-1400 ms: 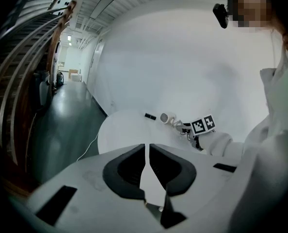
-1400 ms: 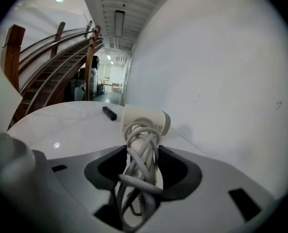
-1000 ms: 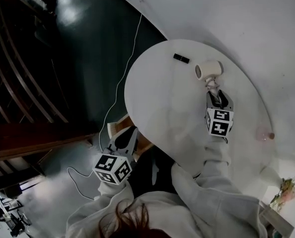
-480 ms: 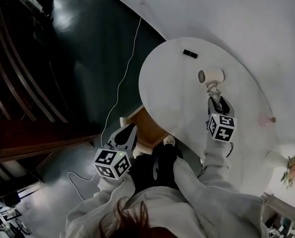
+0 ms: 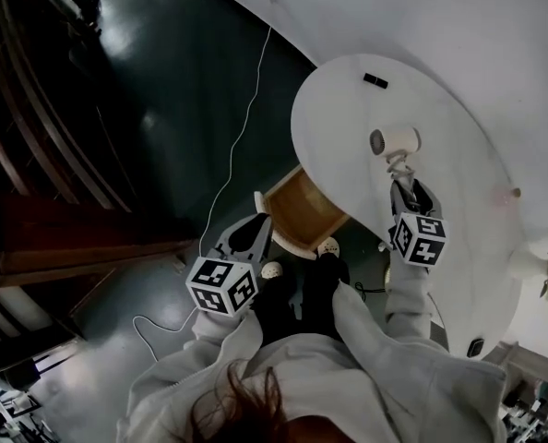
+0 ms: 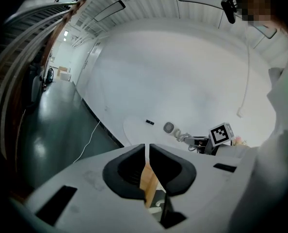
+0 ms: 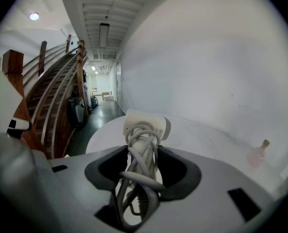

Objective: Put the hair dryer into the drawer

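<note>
Jaws of the right gripper clamp the hair dryer by its handle (cord wound round it). Left gripper sits closed beside the open drawer.

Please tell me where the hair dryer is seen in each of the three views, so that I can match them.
Head view: the hair dryer is at upper right, against the round white table, just ahead of the right gripper.
Left gripper view: small, right of centre, beyond the jaws.
Right gripper view: centre, its handle clamped between the jaws.
Shared landmark: the table.
</note>
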Available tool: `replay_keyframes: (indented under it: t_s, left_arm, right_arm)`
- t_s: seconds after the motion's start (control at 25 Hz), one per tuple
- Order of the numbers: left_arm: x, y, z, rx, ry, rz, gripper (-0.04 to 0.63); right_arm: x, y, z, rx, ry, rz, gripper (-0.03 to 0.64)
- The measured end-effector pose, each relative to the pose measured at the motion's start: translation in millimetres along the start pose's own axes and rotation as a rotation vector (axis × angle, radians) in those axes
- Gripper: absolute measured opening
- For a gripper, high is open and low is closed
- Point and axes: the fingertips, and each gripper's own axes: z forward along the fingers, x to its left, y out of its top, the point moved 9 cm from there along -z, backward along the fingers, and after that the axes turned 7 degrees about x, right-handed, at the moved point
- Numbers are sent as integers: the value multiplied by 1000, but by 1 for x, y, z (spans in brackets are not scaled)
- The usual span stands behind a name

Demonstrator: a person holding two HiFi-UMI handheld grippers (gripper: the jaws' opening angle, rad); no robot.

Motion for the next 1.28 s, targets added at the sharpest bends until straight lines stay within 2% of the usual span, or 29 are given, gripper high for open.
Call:
replay_keyframes:
  t_s: [0.32,0.64,1.12,1.28]
  left_arm:
    - [21,-21,-38,-6,-28,9,37]
    - [37,-37,-57,-31,-16,-4,37]
    - [50,-58,-65,-48,25,-74,37]
    - [52,-66,-64,-38,42,-89,37]
  right_arm:
    - [63,-20,-42,-7,74,53,247]
    - [120,-31,-65,20,180,19,245]
    - [182,-66,-61,149,414,14,245]
    - [188,-79,-50,201,448,40,245]
